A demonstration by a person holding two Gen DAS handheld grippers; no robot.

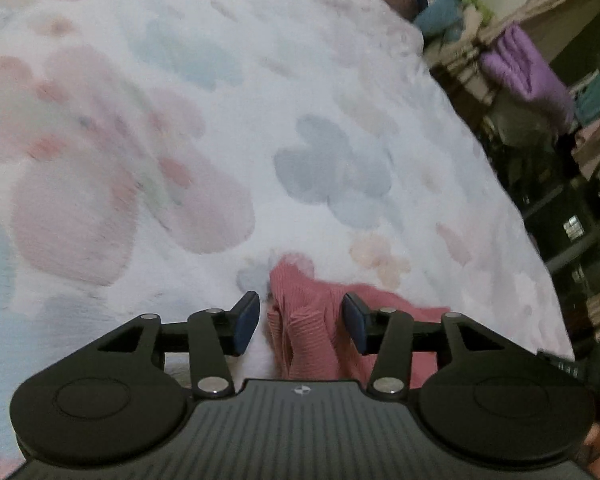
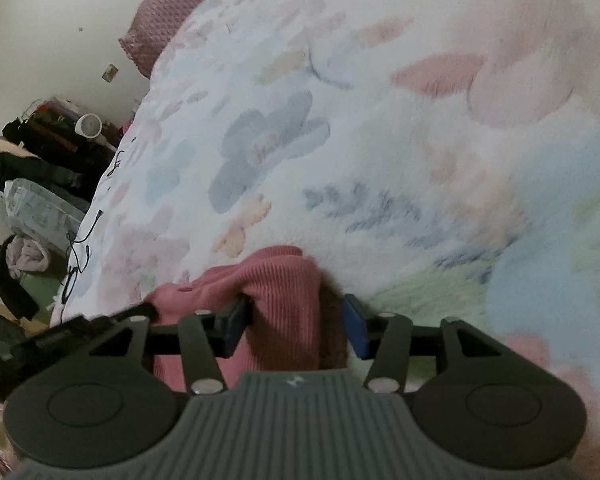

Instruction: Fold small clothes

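A small pink ribbed garment (image 1: 308,320) lies bunched on a fluffy floral blanket (image 1: 260,128). In the left wrist view my left gripper (image 1: 300,322) is open, its blue pads either side of the garment's bunched edge, not pressing it. In the right wrist view the same pink garment (image 2: 284,300) rises in a fold between the pads of my right gripper (image 2: 296,326), which is open too; the left pad touches the cloth, the right pad stands apart. The other gripper's black body (image 2: 80,328) shows at the left, beside the garment.
The blanket (image 2: 340,140) covers a bed. A mauve pillow (image 2: 172,12) lies at its head. Shelves with a purple quilt (image 1: 528,76) and clutter stand beyond the bed's right edge. Black cables (image 2: 84,240), clothes and a white fan (image 2: 89,125) lie off its left edge.
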